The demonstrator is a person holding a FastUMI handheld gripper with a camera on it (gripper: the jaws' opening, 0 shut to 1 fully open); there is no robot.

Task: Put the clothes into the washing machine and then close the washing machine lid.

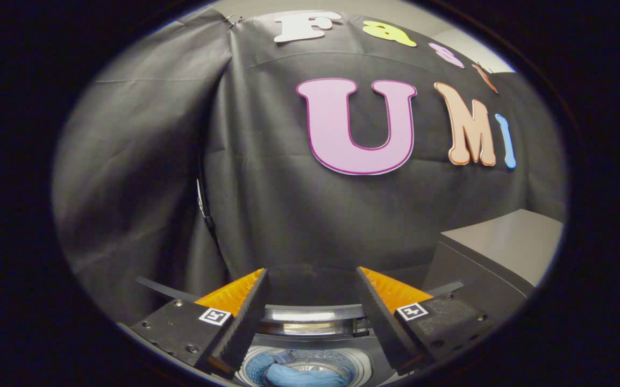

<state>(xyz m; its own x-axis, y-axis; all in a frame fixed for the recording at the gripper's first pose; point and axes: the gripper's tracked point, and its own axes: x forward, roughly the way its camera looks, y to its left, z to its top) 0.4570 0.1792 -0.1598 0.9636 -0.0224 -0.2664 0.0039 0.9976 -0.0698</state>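
Black cloth walls the booth behind everything. Nearest, a washing machine [310, 344] sits low between the fingers, its lid raised; blue clothes [301, 374] lie bunched in the pale drum. The gripper [312, 277] hangs above, jaws wide apart, holding nothing. Farther right stands a grey box [498, 252].

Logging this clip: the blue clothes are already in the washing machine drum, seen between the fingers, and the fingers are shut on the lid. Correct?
Not quite. The gripper view shows the gripper fingers open, holding nothing. The blue clothes do lie in the washing machine drum between them.
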